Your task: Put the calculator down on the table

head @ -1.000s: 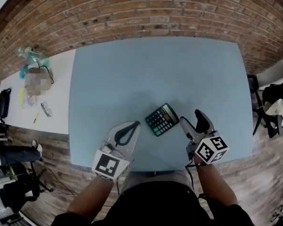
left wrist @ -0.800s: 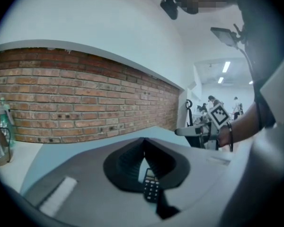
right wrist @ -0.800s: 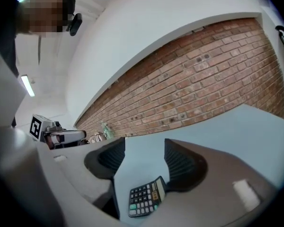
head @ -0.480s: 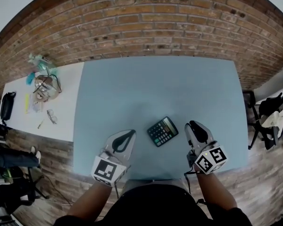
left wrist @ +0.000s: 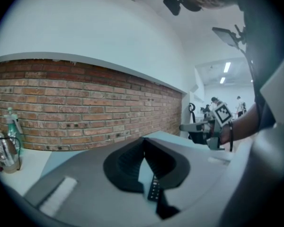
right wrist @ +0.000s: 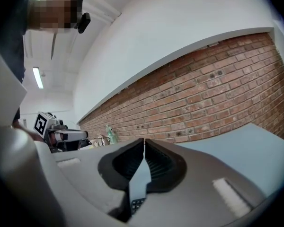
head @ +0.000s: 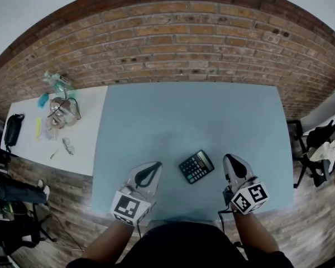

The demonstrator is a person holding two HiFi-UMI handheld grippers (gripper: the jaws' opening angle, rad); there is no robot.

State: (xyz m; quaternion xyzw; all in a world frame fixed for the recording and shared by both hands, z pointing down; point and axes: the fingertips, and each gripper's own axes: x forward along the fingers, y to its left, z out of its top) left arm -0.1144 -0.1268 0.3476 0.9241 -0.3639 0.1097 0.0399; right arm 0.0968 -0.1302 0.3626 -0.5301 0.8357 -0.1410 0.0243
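- Calculator: only a sliver of keys gets seen in either gripper view, the rest is hidden behind the jaws.
- Clutter at the side table's far end: too small to be identified.
- Chair: clipped by the right edge.

The worktop has a smooth, matt, pale blue top. The calculator near its front edge looks like dark, matt plastic. Beyond the far edge, the brick wall is rough, with coarse mortar joints. The side worktop looks smooth and white. The floor shows worn, wood-look planks.
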